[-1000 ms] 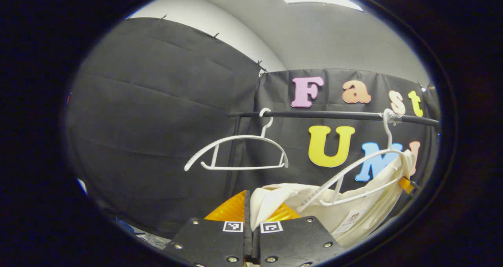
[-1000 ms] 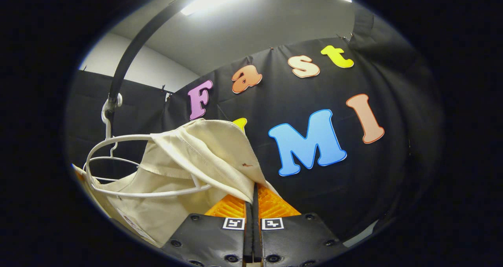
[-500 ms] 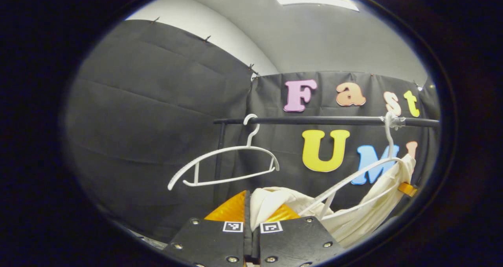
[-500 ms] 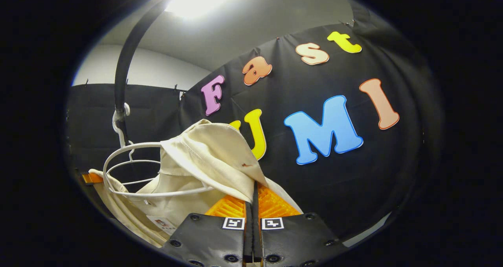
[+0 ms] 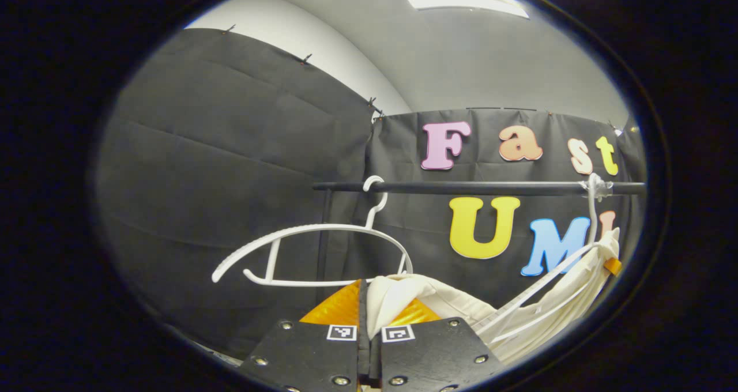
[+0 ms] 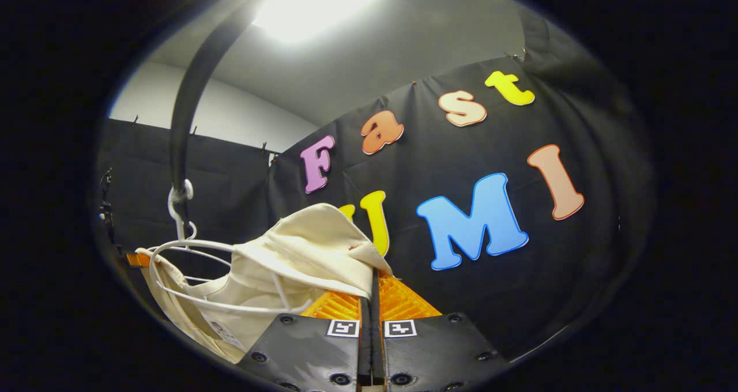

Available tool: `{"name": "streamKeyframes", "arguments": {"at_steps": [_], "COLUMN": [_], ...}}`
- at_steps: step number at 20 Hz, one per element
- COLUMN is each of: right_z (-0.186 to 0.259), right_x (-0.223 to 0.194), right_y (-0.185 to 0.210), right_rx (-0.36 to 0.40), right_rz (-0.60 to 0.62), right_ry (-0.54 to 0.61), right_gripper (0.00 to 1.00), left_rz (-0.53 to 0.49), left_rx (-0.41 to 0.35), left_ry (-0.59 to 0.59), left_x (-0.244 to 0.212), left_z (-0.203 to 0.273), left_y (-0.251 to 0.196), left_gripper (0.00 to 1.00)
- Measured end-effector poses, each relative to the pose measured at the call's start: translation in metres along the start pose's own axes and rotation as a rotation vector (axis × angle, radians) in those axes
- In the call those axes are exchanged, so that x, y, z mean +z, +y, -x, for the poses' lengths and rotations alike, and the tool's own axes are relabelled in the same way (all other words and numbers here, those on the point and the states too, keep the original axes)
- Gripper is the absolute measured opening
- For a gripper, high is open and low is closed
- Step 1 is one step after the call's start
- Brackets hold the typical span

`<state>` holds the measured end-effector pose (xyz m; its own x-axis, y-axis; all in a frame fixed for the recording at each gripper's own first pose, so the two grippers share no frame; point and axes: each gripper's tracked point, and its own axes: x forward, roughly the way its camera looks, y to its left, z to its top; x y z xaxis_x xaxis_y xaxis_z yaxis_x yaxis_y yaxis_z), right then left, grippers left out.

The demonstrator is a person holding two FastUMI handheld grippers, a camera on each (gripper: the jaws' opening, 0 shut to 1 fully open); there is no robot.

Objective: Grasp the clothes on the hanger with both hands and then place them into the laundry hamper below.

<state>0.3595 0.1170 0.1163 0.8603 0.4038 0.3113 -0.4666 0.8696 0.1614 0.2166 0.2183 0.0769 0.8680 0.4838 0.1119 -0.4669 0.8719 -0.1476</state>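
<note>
A cream garment point(image 5: 444, 302) stretches between my two grippers. In the left gripper view my left gripper point(image 5: 366, 308) is shut on one bunched edge of it. The cloth runs right to a white hanger point(image 5: 548, 279), whose near arm is bare and whose far end still carries cloth. In the right gripper view my right gripper point(image 6: 373, 300) is shut on the garment point(image 6: 305, 251), which drapes over the near end of the hanger point(image 6: 190, 253). That hanger's hook sits on the black rail point(image 6: 187, 104).
An empty white hanger point(image 5: 311, 251) hangs on the black rail point(image 5: 478, 188), just left of my left gripper's line. The rail's upright post point(image 5: 323, 236) stands behind it. Black cloth walls close in on all sides.
The garment has slid farther along its hanger, baring more of the arm. The empty hanger has swung left and looms larger. In both views the rail and cloth sit lower.
</note>
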Motion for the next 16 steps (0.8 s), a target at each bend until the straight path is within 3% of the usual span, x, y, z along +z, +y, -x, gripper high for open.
{"name": "streamKeyframes", "arguments": {"at_steps": [3, 8, 16], "right_z": [-0.012, -0.028, -0.006], "right_x": [-0.004, -0.046, -0.085], "right_y": [-0.018, -0.039, -0.059], "right_rx": [-0.083, -0.151, -0.204], "right_rz": [0.069, 0.079, 0.069], "right_ry": [-0.031, 0.047, 0.142], "right_gripper": [0.0, 0.02, 0.0], "left_rz": [0.005, 0.02, 0.059], "left_rx": [-0.027, -0.088, -0.139], "left_ry": [0.013, 0.023, 0.013], "left_x": [-0.009, -0.029, -0.032], "left_z": [-0.011, -0.021, -0.008], "left_y": [-0.015, -0.031, -0.035], "left_gripper": [0.01, 0.01, 0.01]}}
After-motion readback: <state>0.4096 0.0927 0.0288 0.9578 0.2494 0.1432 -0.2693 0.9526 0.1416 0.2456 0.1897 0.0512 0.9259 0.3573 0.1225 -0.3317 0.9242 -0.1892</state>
